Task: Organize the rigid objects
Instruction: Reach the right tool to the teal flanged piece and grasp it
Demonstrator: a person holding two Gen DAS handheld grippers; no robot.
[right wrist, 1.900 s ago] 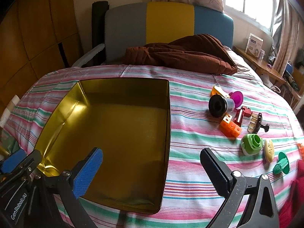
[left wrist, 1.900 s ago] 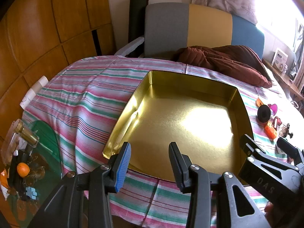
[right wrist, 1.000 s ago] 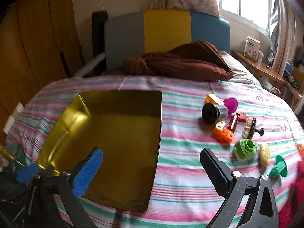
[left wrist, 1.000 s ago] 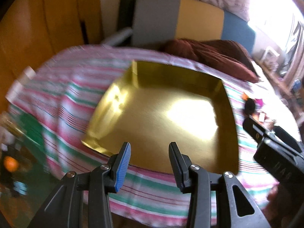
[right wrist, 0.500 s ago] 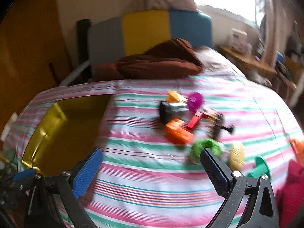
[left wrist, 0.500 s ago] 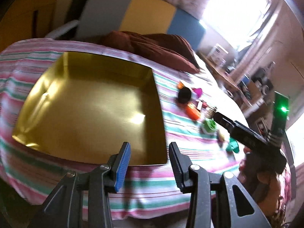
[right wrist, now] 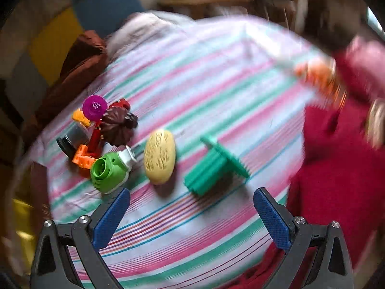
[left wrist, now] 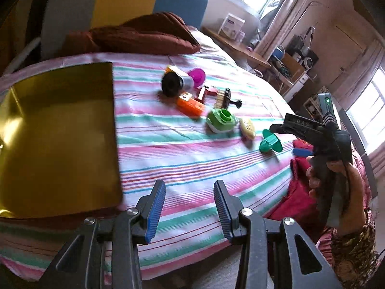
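tray (left wrist: 60, 125) left on bedspread (left wrist: 180, 154) | toys (left wrist: 216, 118) right, apart

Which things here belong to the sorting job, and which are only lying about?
For the job:
- gold tray
- green ridged toy
- yellow oval piece
- light green round toy
- orange block
- black and silver cylinder
- purple disc

Only lying about:
- brown blanket
- red cloth
- striped bedsheet
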